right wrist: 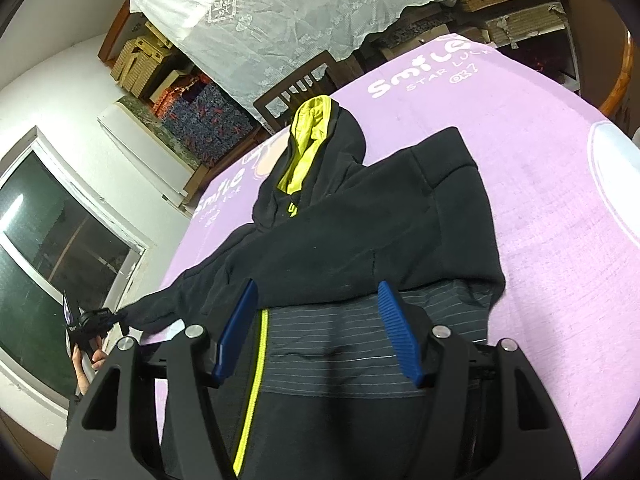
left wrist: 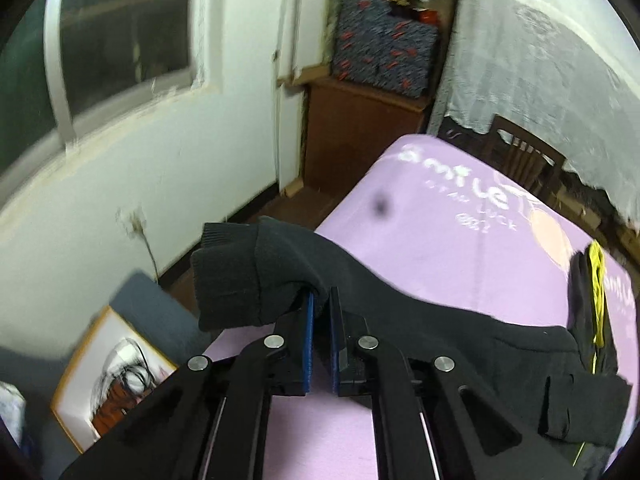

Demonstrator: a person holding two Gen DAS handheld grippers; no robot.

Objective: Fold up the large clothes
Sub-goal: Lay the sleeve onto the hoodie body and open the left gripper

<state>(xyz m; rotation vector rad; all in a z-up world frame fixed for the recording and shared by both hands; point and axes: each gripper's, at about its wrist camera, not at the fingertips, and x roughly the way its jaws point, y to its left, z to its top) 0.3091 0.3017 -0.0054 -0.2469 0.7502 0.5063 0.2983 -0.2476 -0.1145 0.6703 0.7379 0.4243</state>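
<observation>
Left wrist view: left gripper (left wrist: 320, 300) clamped on hoodie (right wrist: 360, 220) sleeve cuff (left wrist: 228, 276) past table (right wrist: 540, 200) left edge; right gripper (right wrist: 316, 300) spread above hem; fleece soft, heavy, limp; grip cuffs and hem

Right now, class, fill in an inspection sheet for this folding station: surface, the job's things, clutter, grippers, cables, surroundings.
Surface: purple printed sheet, spread flat.
Job's things: black hoodie with yellow-lined hood, one side folded over the body; sleeve cuff pulled out past the sheet's edge.
Clutter: nothing seen on the sheet.
Grippers: left gripper shut on the sleeve near the cuff; right gripper open over the hoodie's hem.
Cables: nothing seen.
Surroundings: window, wooden chair, white lace cloth, framed picture on the floor.
</observation>
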